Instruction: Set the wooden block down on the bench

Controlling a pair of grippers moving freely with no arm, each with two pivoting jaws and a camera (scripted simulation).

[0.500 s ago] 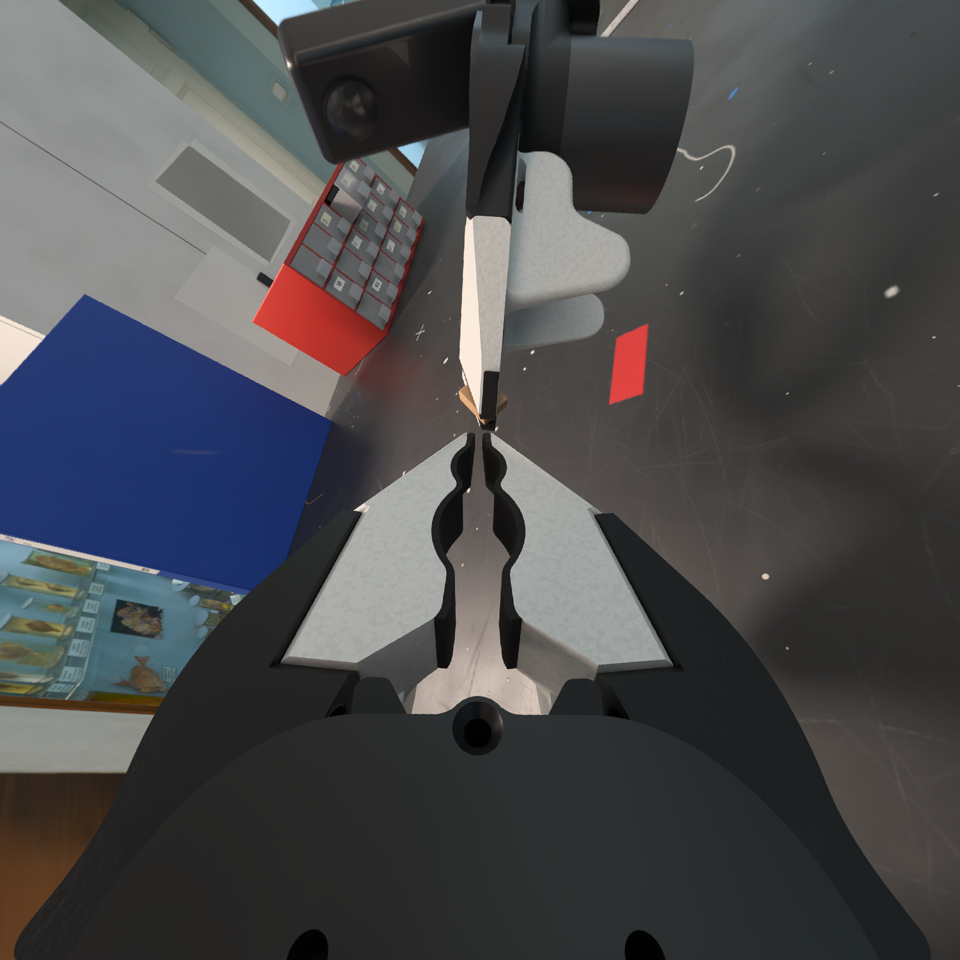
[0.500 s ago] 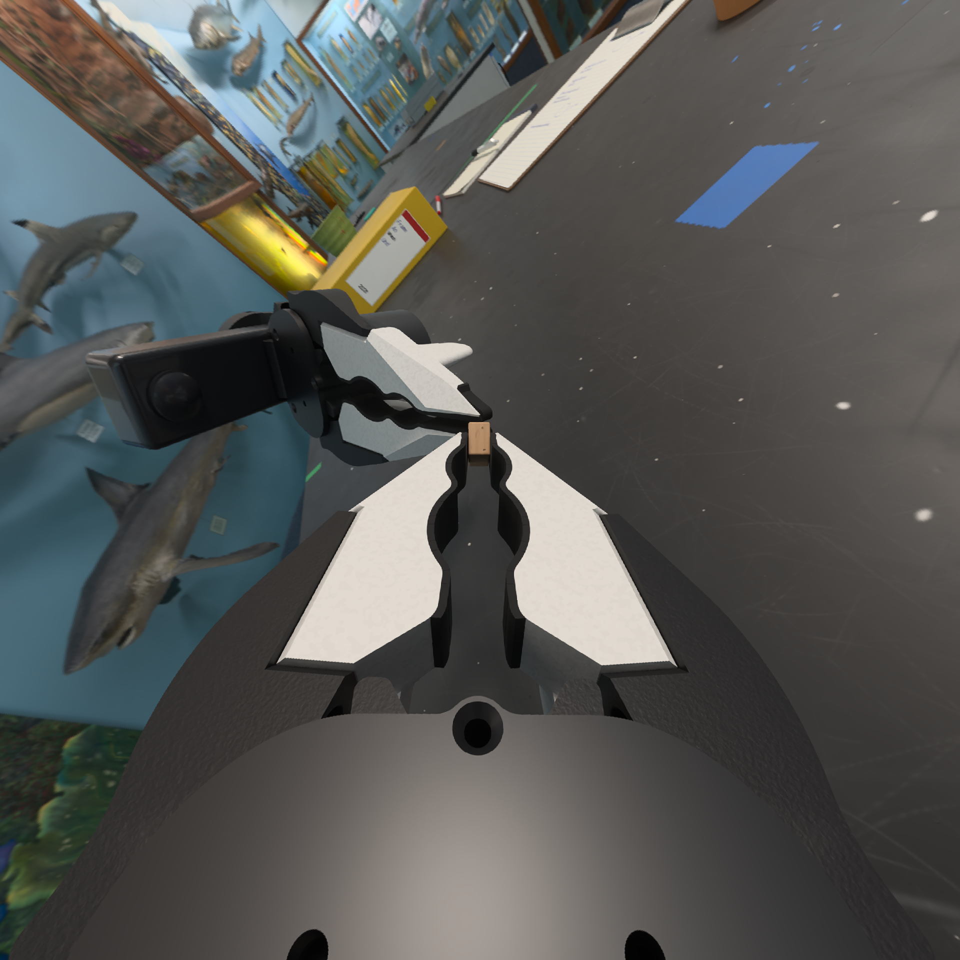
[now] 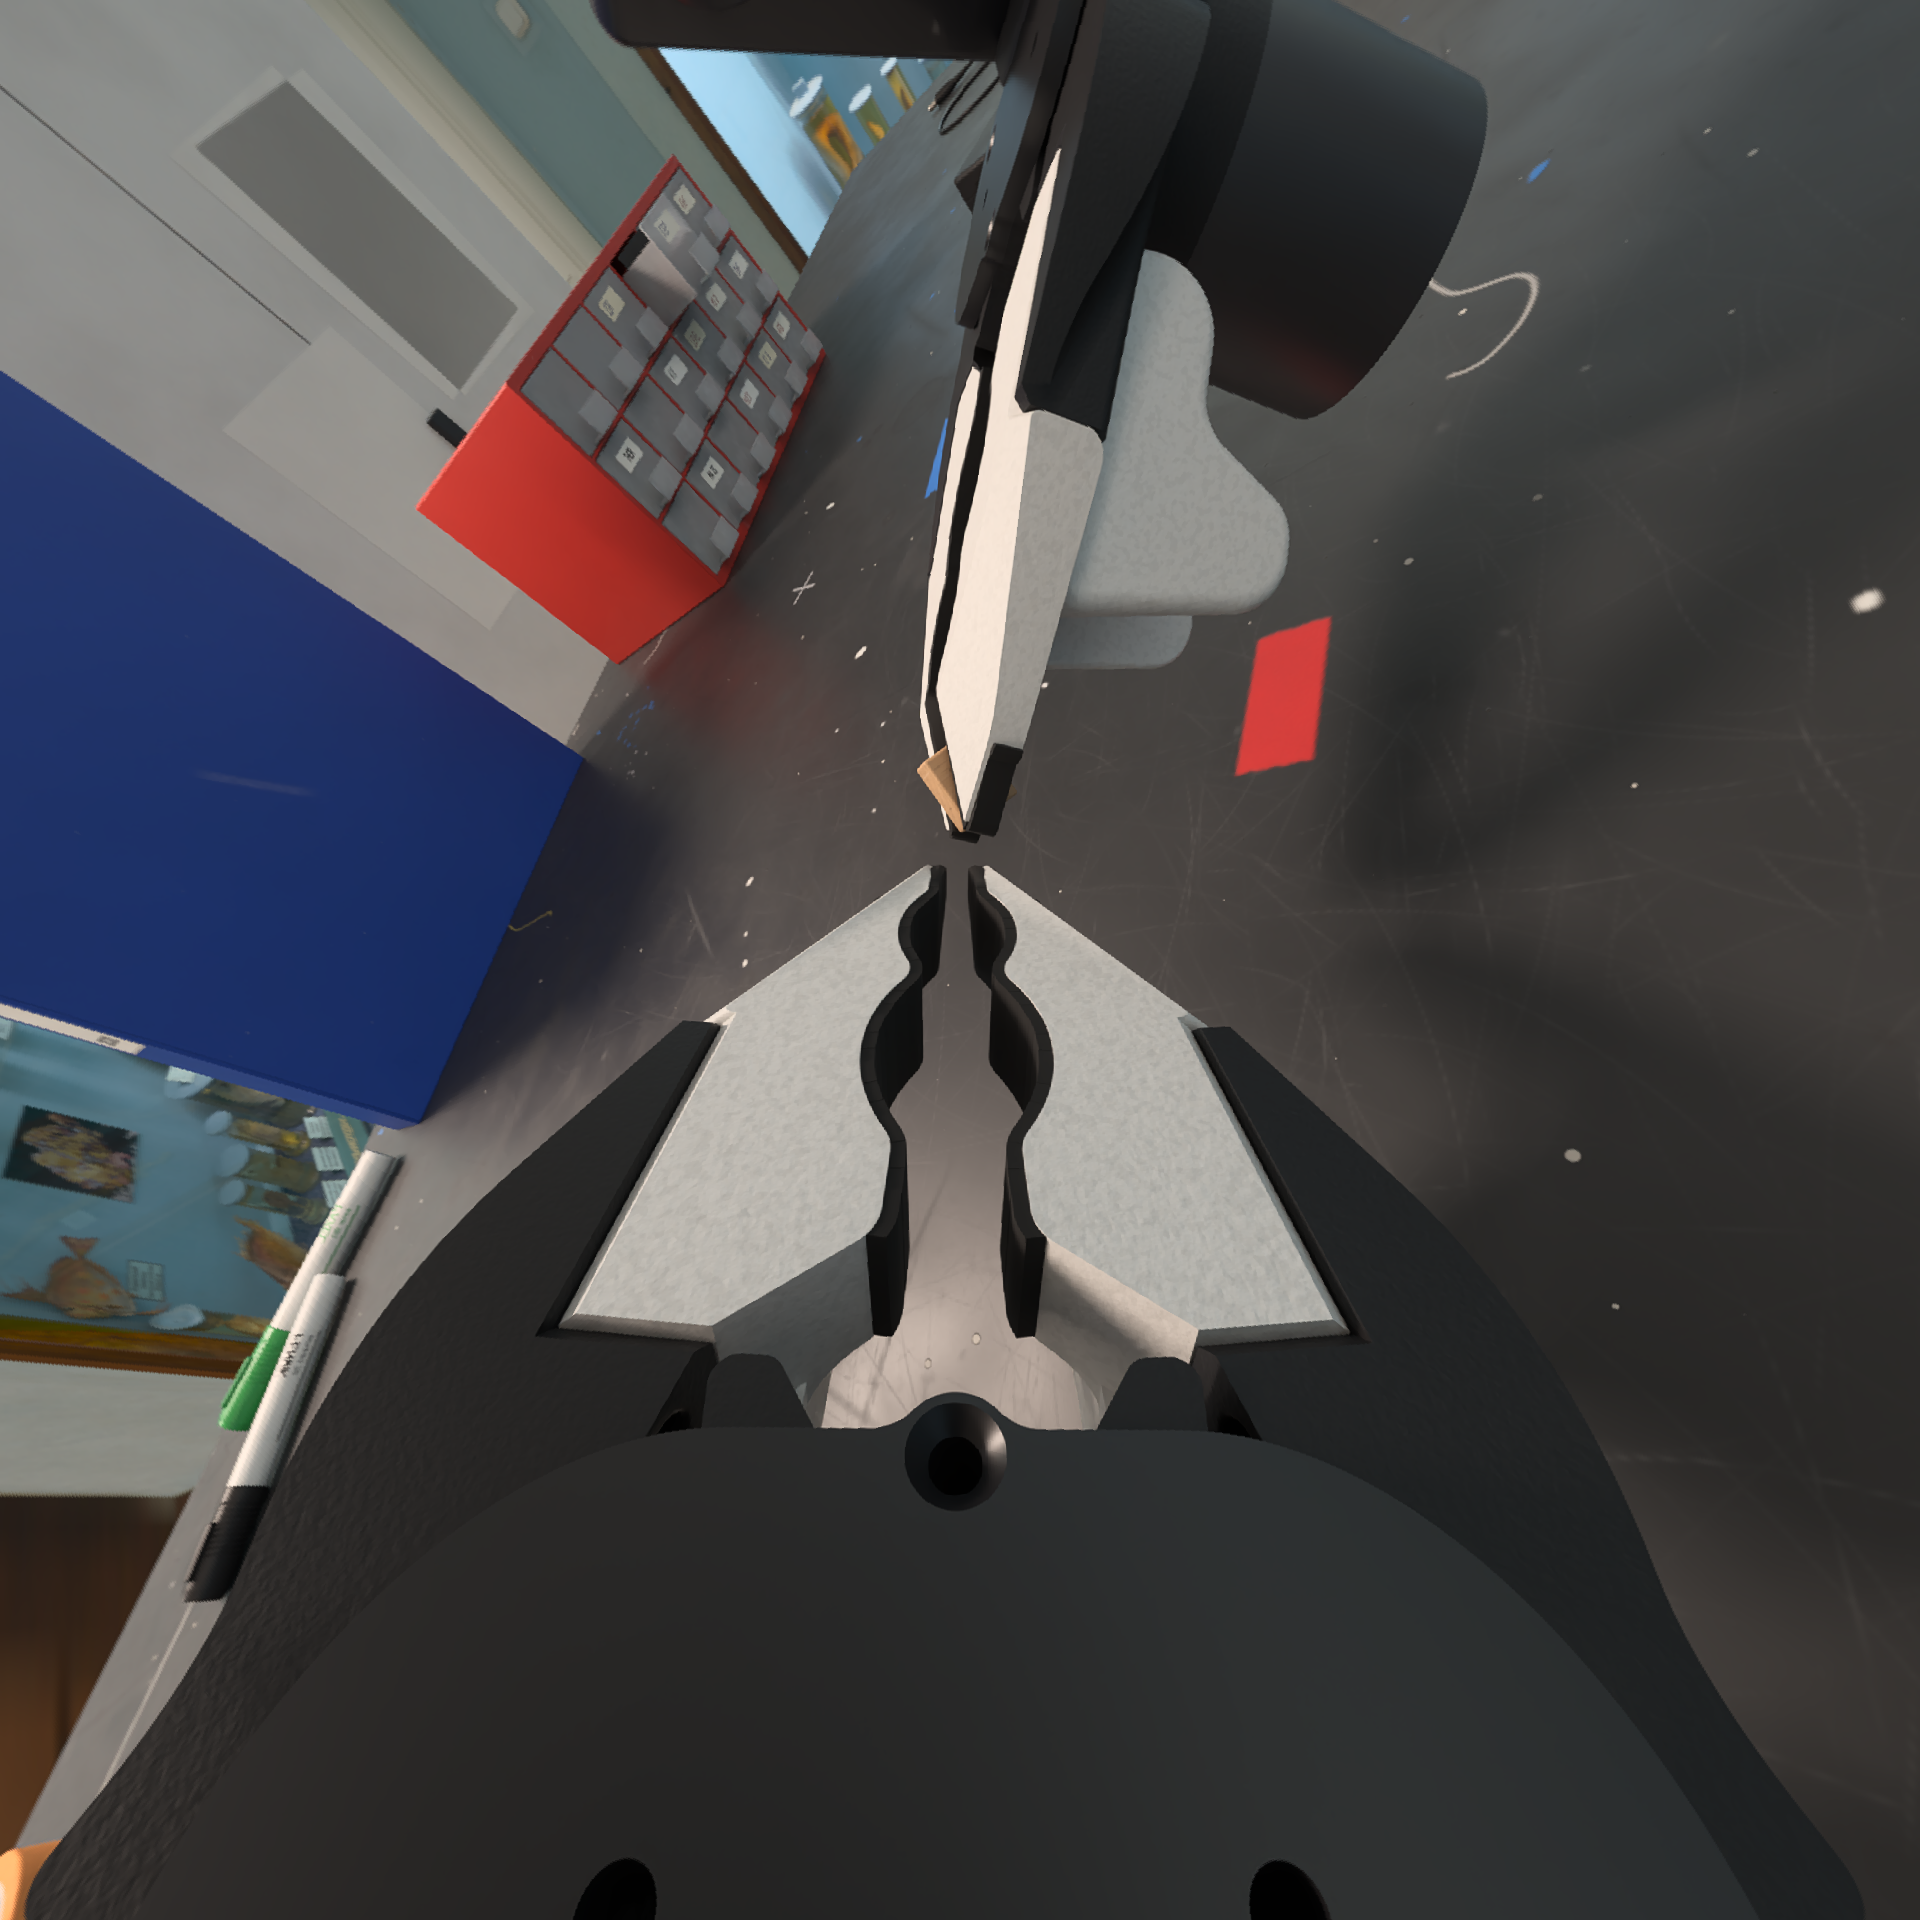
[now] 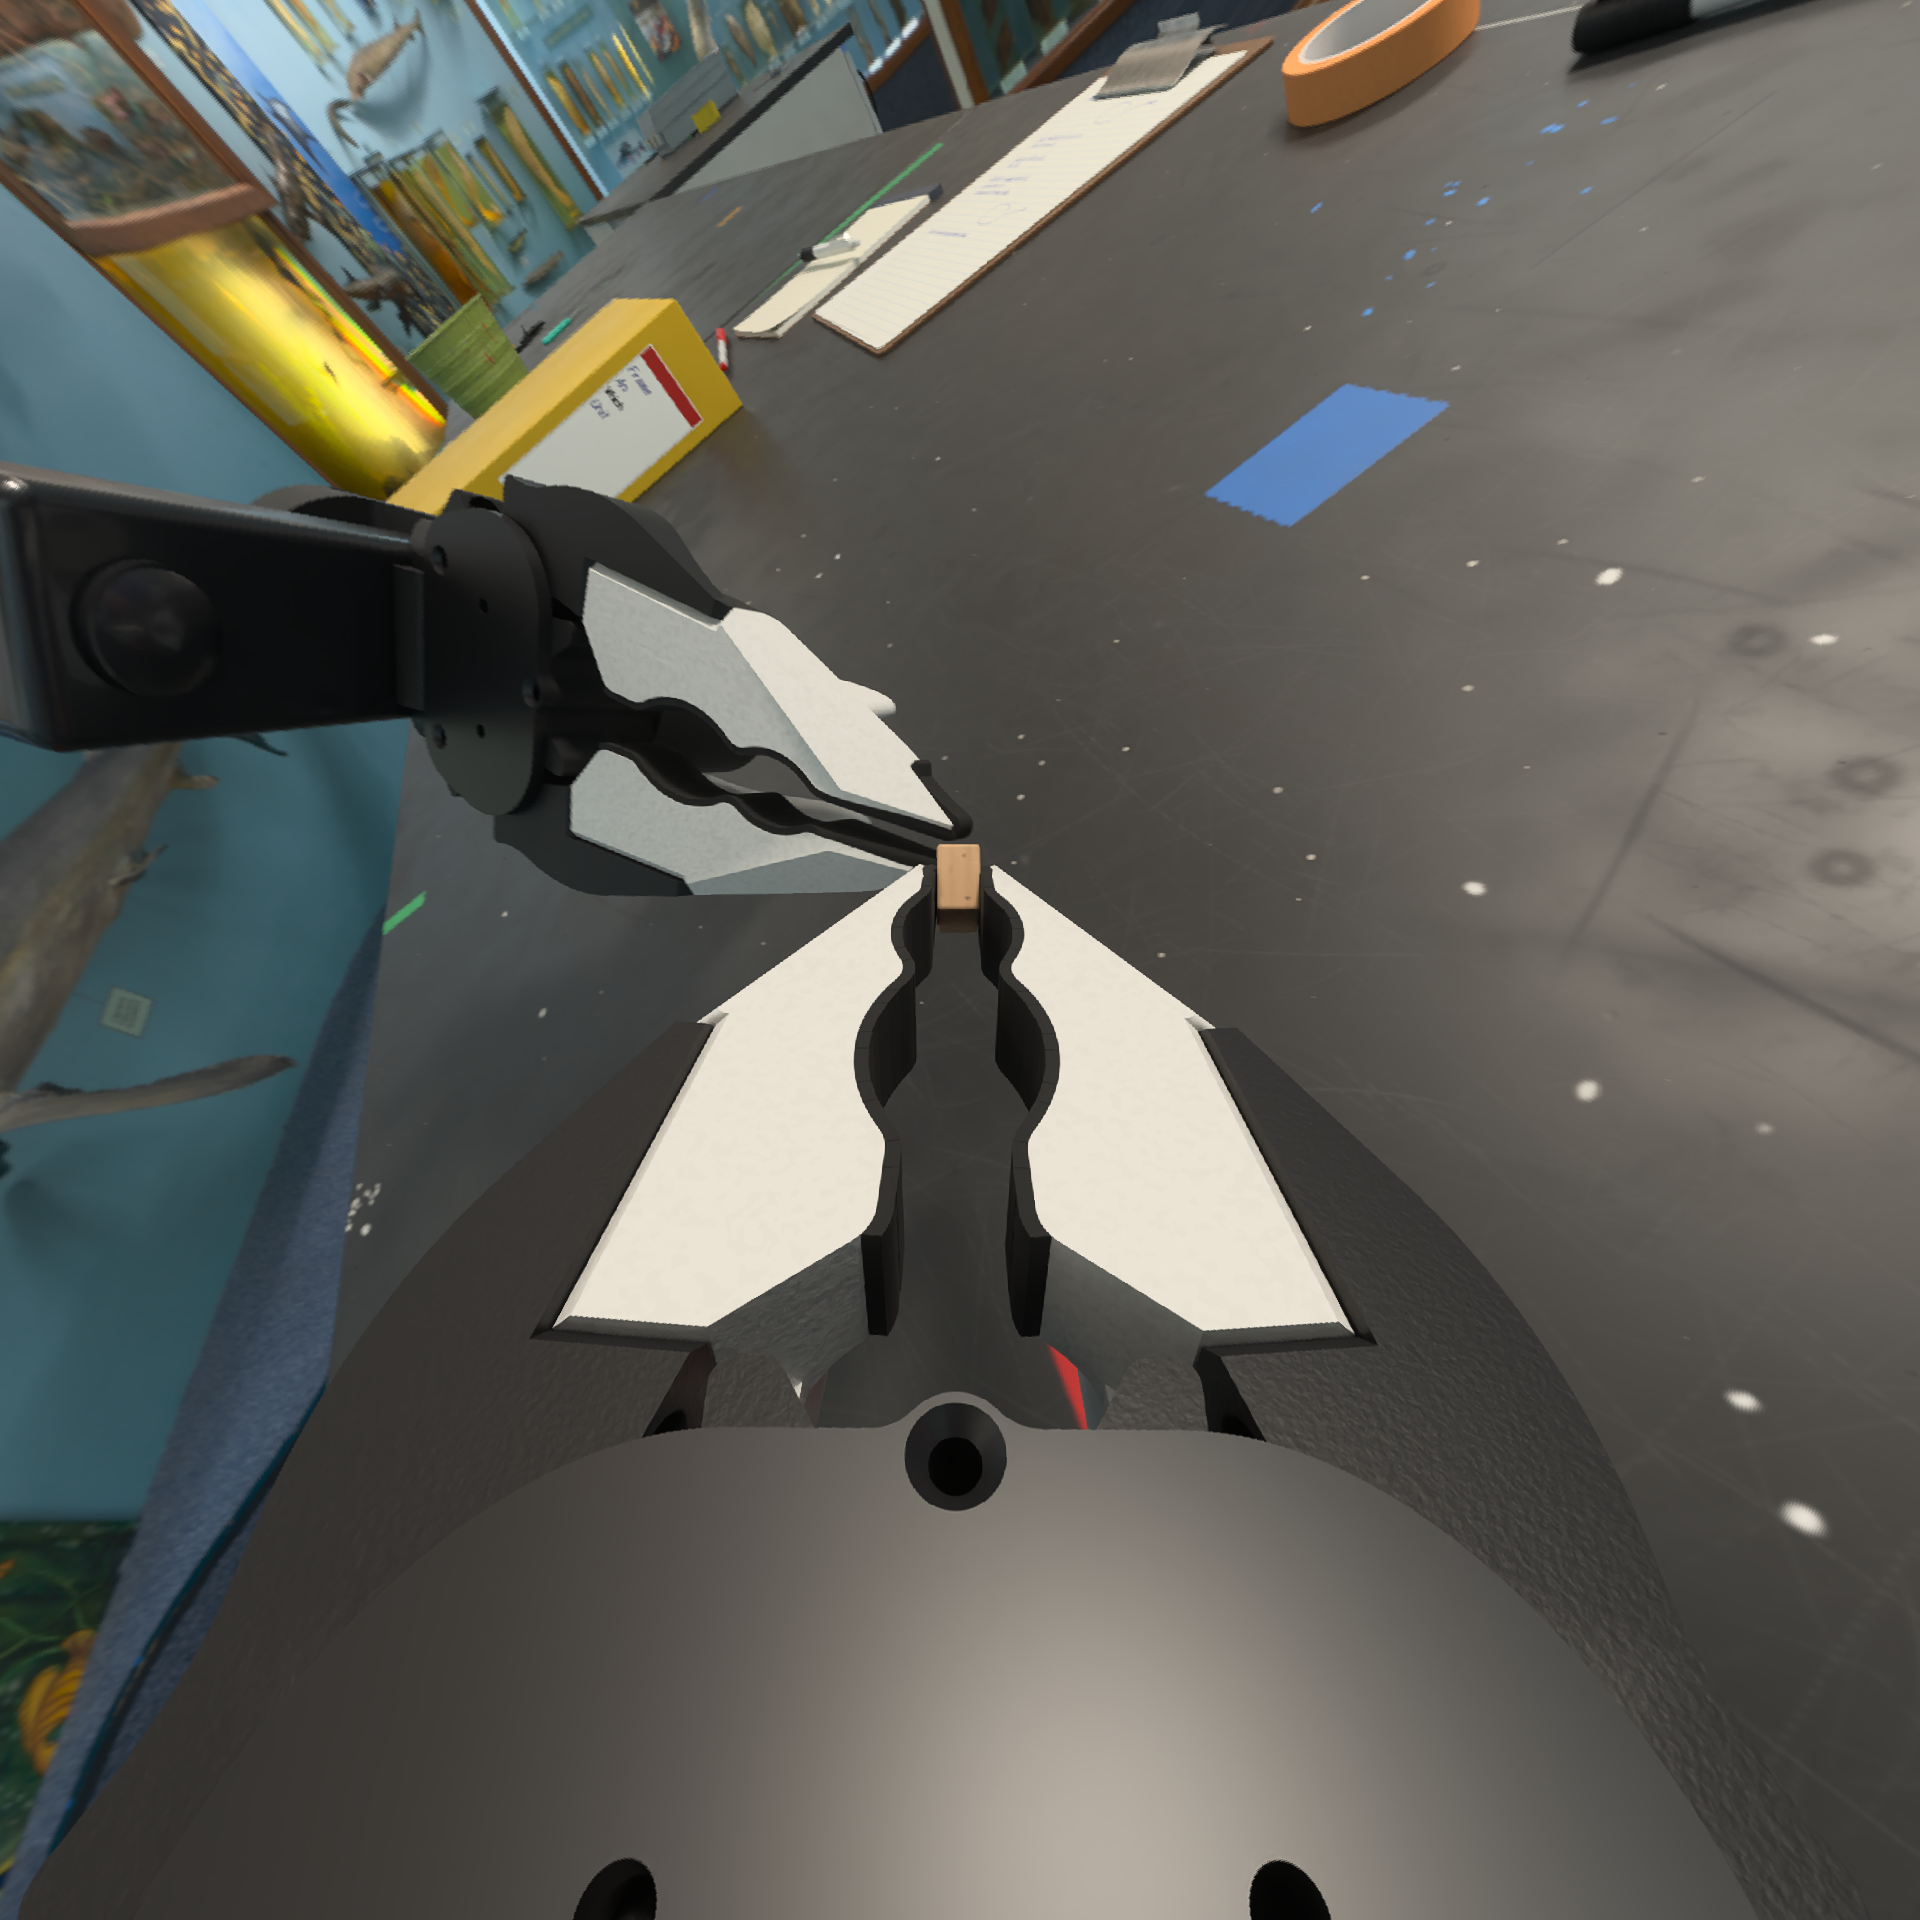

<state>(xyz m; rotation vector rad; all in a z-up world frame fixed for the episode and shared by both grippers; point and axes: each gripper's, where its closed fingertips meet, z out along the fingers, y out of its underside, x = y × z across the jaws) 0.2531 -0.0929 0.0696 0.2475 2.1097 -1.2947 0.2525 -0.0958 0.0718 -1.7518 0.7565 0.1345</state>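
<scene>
The small wooden block (image 4: 957,876) sits pinched between the fingertips of my right gripper (image 4: 957,883), which is shut on it over the dark bench (image 4: 1455,831). In the left wrist view the right gripper (image 3: 961,810) reaches down from the top, and a corner of the block (image 3: 938,774) shows at its tips. My left gripper (image 3: 958,883) has its jaws almost together with nothing between them. Its tips are just short of the right gripper's tips. In the right wrist view the left gripper (image 4: 935,831) comes in from the left and ends right beside the block.
A red box of compartments (image 3: 634,416), a blue panel (image 3: 260,779) and markers (image 3: 281,1382) lie along the left edge of the bench (image 3: 1558,1039), with a red patch (image 3: 1283,694) beyond them. A yellow box (image 4: 592,405), a clipboard (image 4: 1029,197), an orange tape roll (image 4: 1371,52) and a blue patch (image 4: 1325,452) lie farther off.
The two grippers have come closer together and each looks larger in the other's view. The block stays held in the right gripper. The left jaws stay nearly together.
</scene>
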